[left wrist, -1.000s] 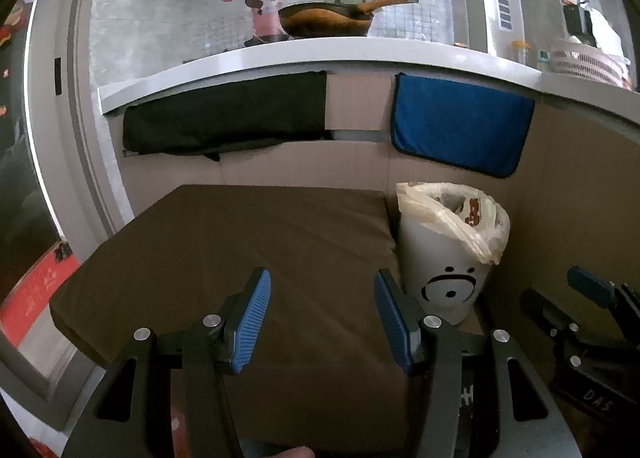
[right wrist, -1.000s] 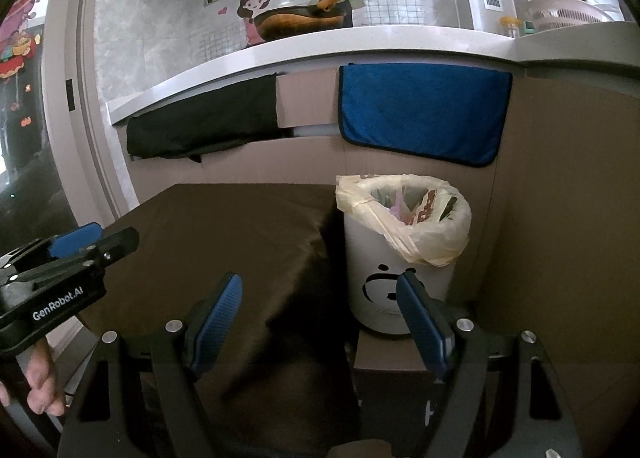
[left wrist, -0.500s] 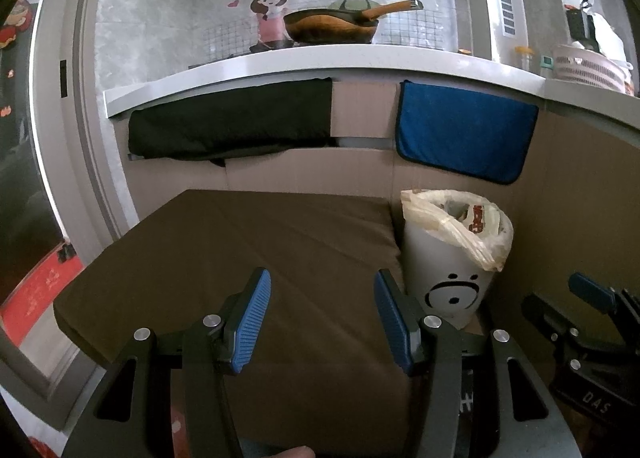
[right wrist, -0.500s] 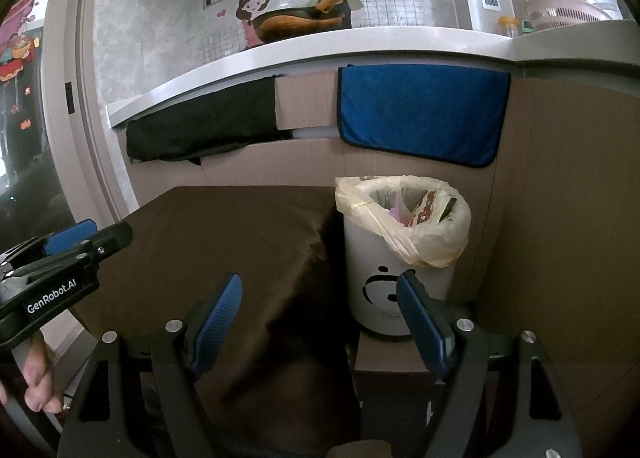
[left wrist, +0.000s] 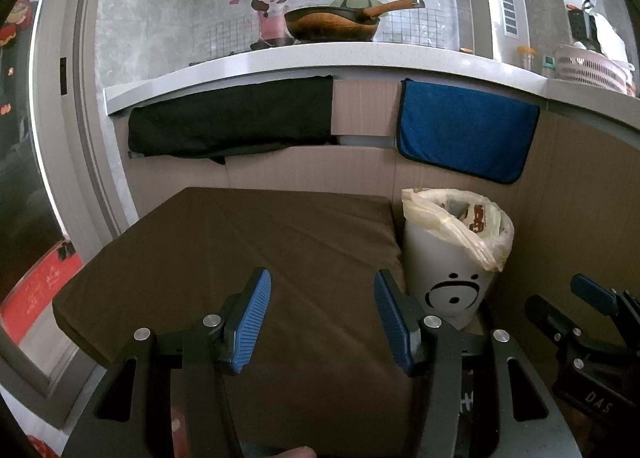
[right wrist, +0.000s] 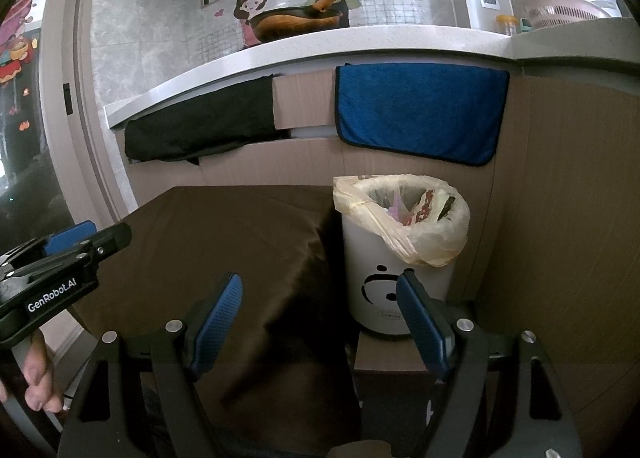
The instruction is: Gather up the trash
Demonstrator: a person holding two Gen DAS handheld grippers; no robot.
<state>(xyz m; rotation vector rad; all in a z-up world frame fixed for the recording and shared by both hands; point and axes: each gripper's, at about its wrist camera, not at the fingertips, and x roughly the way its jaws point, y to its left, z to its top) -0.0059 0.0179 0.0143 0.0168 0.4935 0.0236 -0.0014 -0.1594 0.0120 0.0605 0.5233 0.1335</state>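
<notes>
A white trash bin (left wrist: pixel 448 278) (right wrist: pixel 384 282) with a drawn face and a yellowish bag liner stands at the right end of a brown cloth-covered table (left wrist: pixel 248 250) (right wrist: pixel 224 234). Wrappers and scraps lie inside the bag (right wrist: pixel 424 210). My left gripper (left wrist: pixel 322 298) hangs open over the brown cloth, left of the bin, with nothing between its blue pads. My right gripper (right wrist: pixel 320 298) is open too, nearer the bin, its right finger (right wrist: pixel 420 322) in front of the bin's base. No loose trash shows on the cloth.
A black cloth (left wrist: pixel 232 122) and a blue towel (left wrist: pixel 464 134) hang from the white counter edge behind the table. A wok (left wrist: pixel 332 24) sits on the counter; a pink basket (left wrist: pixel 592 66) is at the far right. Wood panels wall in the bin's corner. A hand (right wrist: pixel 38 374) holds the left gripper's handle.
The left wrist view has tilted up slightly, so the table and bin sit a little lower in frame. Both grippers keep the same opening.
</notes>
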